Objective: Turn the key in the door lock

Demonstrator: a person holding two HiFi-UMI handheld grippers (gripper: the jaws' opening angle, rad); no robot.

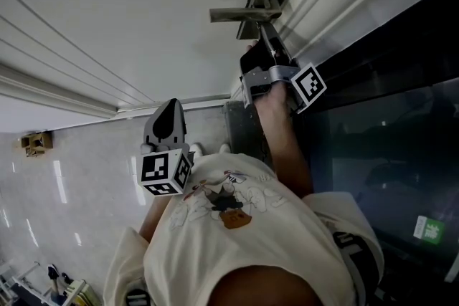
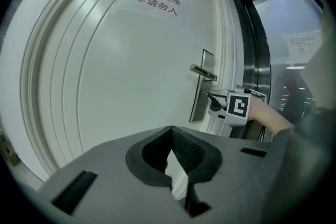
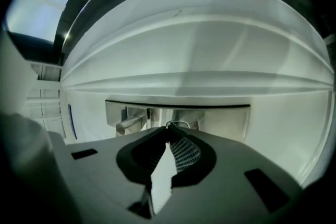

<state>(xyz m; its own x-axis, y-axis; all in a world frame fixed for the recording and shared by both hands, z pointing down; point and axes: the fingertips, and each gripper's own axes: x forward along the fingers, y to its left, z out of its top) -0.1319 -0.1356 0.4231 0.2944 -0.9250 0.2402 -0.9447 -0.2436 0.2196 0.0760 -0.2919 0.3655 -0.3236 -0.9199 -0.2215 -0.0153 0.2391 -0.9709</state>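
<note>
The left tool [image 2: 170,131] fills the bottom centre of the frame, its jaw tips met with nothing between them. It points at a white door [image 2: 115,71] that bears a notice in red characters [image 2: 157,1] near the top. Right of centre a lever handle [image 2: 203,72] juts from a metal lock plate [image 2: 198,93]; just below the handle the right tool [image 2: 211,97] has its tip at the plate, and a bare forearm [image 2: 270,118] runs off toward the right edge.

Soft, even indoor light bleaches the white door [image 1: 129,18]; bright streaks of glare lie on the polished floor [image 1: 64,183]. Both gripper views bulge fisheye-round, corners black, foreground dim.
</note>
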